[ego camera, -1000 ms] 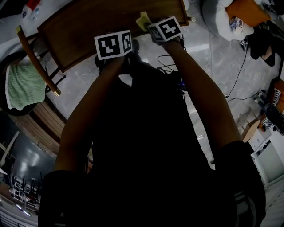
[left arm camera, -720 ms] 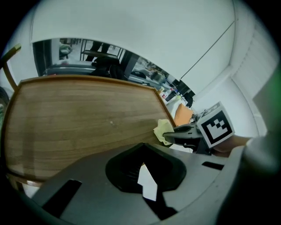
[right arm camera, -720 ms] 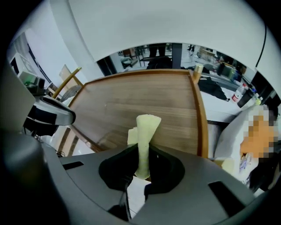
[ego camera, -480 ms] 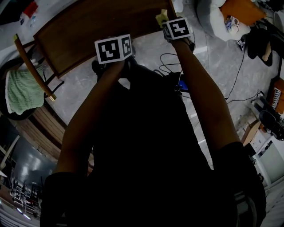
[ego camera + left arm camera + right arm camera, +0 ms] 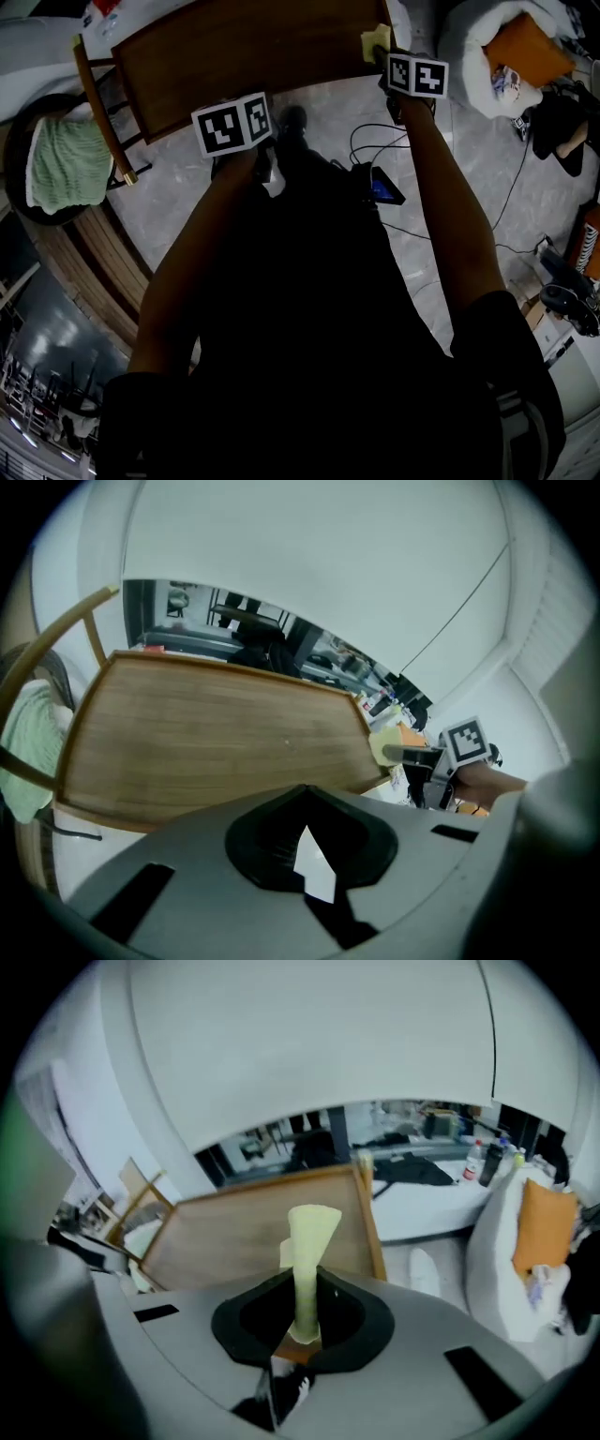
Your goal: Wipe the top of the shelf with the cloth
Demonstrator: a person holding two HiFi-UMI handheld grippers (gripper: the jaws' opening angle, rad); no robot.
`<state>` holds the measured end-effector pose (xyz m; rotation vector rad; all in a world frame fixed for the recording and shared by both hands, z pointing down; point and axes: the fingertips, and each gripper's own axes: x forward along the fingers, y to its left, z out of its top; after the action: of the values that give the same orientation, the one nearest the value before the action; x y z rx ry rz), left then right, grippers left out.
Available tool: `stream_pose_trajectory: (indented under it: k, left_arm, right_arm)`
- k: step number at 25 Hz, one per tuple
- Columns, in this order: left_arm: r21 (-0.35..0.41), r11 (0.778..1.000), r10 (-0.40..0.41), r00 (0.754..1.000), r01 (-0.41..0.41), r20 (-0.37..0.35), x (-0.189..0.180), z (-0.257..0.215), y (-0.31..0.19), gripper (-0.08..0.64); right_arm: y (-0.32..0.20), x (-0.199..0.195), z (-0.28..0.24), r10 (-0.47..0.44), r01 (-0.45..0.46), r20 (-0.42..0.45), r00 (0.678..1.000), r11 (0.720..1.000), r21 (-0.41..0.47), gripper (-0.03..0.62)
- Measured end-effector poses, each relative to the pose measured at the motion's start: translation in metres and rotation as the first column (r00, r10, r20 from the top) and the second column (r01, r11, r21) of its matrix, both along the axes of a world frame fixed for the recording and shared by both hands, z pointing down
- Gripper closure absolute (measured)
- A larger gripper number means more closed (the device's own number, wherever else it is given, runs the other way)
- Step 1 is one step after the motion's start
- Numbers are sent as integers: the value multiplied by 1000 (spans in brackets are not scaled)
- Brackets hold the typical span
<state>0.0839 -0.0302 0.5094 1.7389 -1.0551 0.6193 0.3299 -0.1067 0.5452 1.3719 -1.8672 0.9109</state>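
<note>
The shelf top (image 5: 244, 52) is a brown wooden board, seen from above in the head view. My right gripper (image 5: 382, 52) is at its near right corner, shut on a pale yellow cloth (image 5: 376, 41). In the right gripper view the cloth (image 5: 307, 1241) stands up from the shut jaws of my right gripper (image 5: 302, 1321) in front of the board (image 5: 234, 1237). My left gripper (image 5: 234, 127) hangs off the shelf's near edge above the floor. The left gripper view shows my left gripper (image 5: 305, 850) shut and empty, with the board (image 5: 216, 742) ahead and the cloth (image 5: 384, 747) at its right corner.
A green towel (image 5: 61, 164) lies on a round seat left of the shelf, behind a wooden chair rail (image 5: 98, 103). Cables and a small lit device (image 5: 384, 187) lie on the pale floor. A white beanbag with an orange cushion (image 5: 511, 42) stands at the right.
My right gripper has carried the cloth to the right along the shelf's near edge to its right corner. The left gripper has stayed near the front edge.
</note>
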Motion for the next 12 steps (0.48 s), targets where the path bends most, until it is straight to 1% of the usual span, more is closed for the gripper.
stream_pose_trajectory:
  k: [1, 2, 3, 4, 5, 6, 7, 8, 9, 10, 11, 12]
  left_arm:
    - [17, 1000, -8, 1000, 8, -11, -11, -8, 3, 549]
    - [38, 999, -12, 1000, 13, -22, -22, -17, 5, 549]
    - [66, 998, -12, 999, 14, -35, -33, -28, 5, 549]
    - [100, 995, -7, 999, 12, -50, -44, -40, 4, 549]
    - [138, 990, 0, 998, 9, -66, -53, -53, 3, 549]
    - [176, 984, 5, 997, 9, -81, -63, -68, 1, 549]
    - [209, 978, 6, 995, 14, -96, -73, -82, 2, 549]
    - [234, 972, 1, 994, 25, -110, -84, -96, 6, 549]
    - [253, 967, -9, 992, 40, -124, -96, -109, 12, 549]
    - [267, 962, -20, 990, 56, -137, -107, -121, 21, 549]
    - [280, 957, -30, 989, 71, -147, -118, -131, 31, 549]
    - [294, 952, -37, 987, 82, -154, -128, -140, 41, 549]
  right_arm:
    - [-7, -19, -27, -20, 14, 85, 996, 997, 72, 545]
    - [-13, -41, -60, -52, 28, 162, 985, 989, 149, 545]
    - [-17, -64, -97, -92, 38, 232, 969, 973, 227, 545]
    - [-18, -85, -137, -136, 40, 295, 946, 951, 307, 545]
    - [-17, -105, -178, -186, 39, 349, 918, 921, 388, 545]
    - [-11, -123, -221, -246, 38, 394, 886, 884, 466, 545]
    - [-1, -140, -262, -315, 39, 430, 846, 841, 540, 545]
    - [14, -157, -301, -388, 38, 462, 798, 796, 604, 545]
    - [32, -172, -335, -453, 26, 497, 740, 757, 652, 545]
    - [52, -184, -365, -505, 3, 537, 676, 730, 684, 545]
    - [74, -194, -390, -545, -26, 574, 611, 711, 703, 545]
    - [96, -203, -410, -579, -50, 596, 555, 693, 719, 545]
